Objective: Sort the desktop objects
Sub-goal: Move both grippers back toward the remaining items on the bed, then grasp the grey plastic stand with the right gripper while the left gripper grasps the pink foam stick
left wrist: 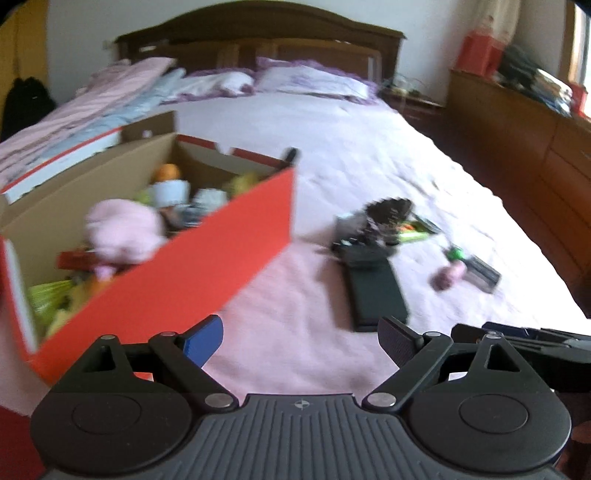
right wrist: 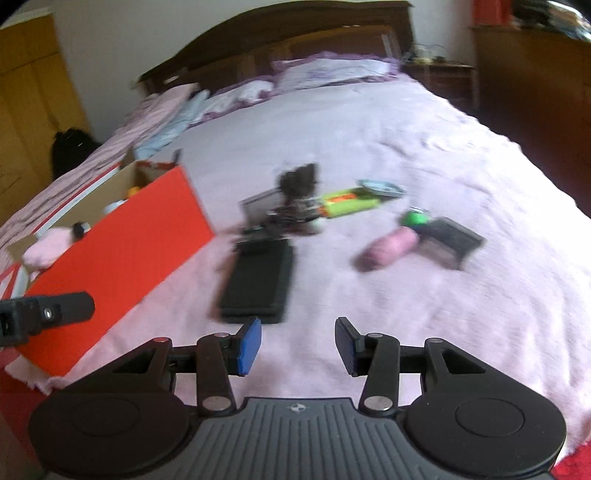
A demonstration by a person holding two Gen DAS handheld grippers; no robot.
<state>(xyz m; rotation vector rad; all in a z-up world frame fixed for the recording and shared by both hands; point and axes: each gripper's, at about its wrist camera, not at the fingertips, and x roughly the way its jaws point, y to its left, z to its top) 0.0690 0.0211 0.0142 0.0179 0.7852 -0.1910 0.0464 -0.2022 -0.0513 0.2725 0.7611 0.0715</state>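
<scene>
Both views motion-blurred, small items hard to identify. Left gripper (left wrist: 301, 341) wide open, nothing between fingers, above pink bedspread (left wrist: 295, 354). Right gripper (right wrist: 298, 345) part open, empty, over bedspread just short of flat black case (right wrist: 258, 284). Tip of left gripper cut off at left edge of right view; part of right gripper cut off at right edge of left view. Red box (left wrist: 177, 258) on left of bed, open top, near wall hiding lower contents. Inside: pink plush (left wrist: 123, 229), white cup-like thing (left wrist: 170, 192), orange ball-like thing (left wrist: 168, 171), yellow-green items, rest too blurred to name. Beyond case, dark cluttered heap (right wrist: 291, 206), unclear what. Green-yellow pack (right wrist: 347, 203) just beside heap. To right: pink roll (right wrist: 388, 247) touching dark flat box (right wrist: 448, 240), green cap (right wrist: 415, 218) behind. Far end: pillows (right wrist: 332, 72), headboard (right wrist: 295, 33).
</scene>
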